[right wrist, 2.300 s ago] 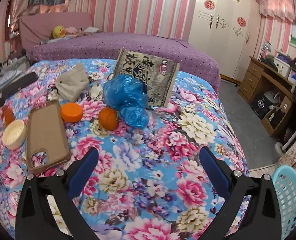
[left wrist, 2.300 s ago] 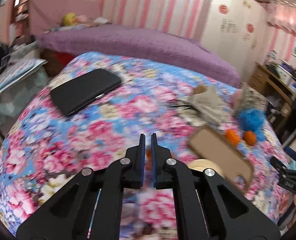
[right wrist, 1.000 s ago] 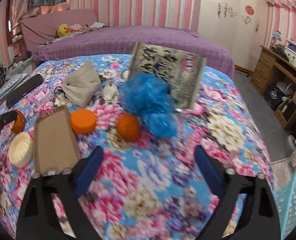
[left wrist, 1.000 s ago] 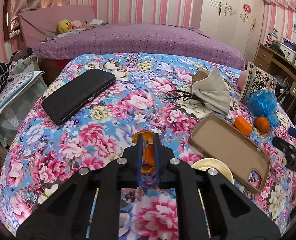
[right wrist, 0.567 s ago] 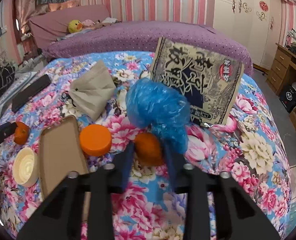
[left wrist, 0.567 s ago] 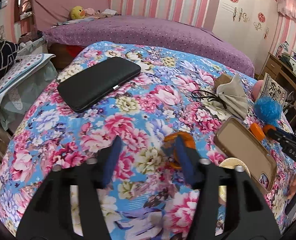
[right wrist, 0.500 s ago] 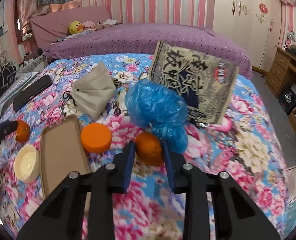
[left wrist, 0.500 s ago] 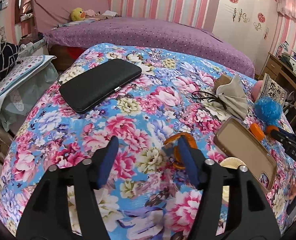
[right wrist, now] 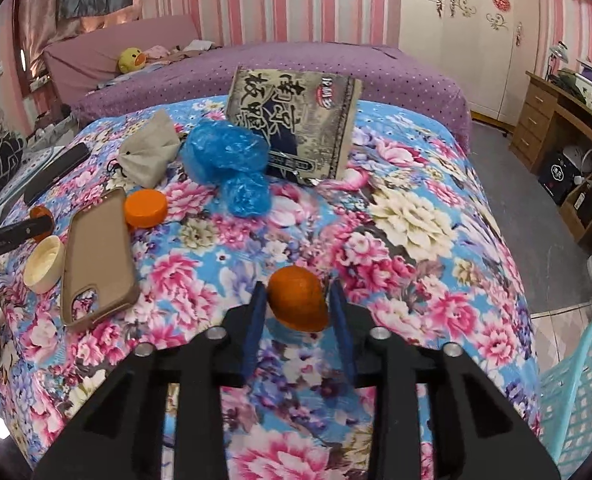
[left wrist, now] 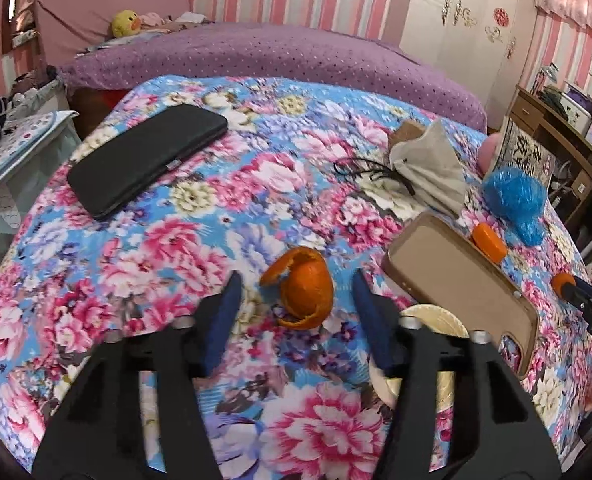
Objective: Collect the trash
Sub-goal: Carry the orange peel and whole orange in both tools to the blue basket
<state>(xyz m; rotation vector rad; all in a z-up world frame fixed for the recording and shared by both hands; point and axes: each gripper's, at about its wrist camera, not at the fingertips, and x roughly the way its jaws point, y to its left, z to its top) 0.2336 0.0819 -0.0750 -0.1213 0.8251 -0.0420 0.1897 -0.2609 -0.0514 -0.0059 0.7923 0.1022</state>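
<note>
A curled orange peel lies on the floral bedspread between the fingers of my left gripper. The jaws are closing, with gaps on both sides of the peel. My right gripper holds a second orange peel above the bedspread. Its jaws are opening, and both pads still touch the peel. A crumpled blue plastic bag and a printed snack packet lie farther back. In the left wrist view the right gripper shows at the right edge with its peel.
An orange lid, a brown phone case, a cream round lid and a beige pouch lie on the bed. A black wallet lies at far left. A teal basket stands beside the bed.
My left gripper let go of its peel, opened wide, then narrowed around it. My right gripper closed on the peel beside the blue bag and drew it back toward the bed's near edge.
</note>
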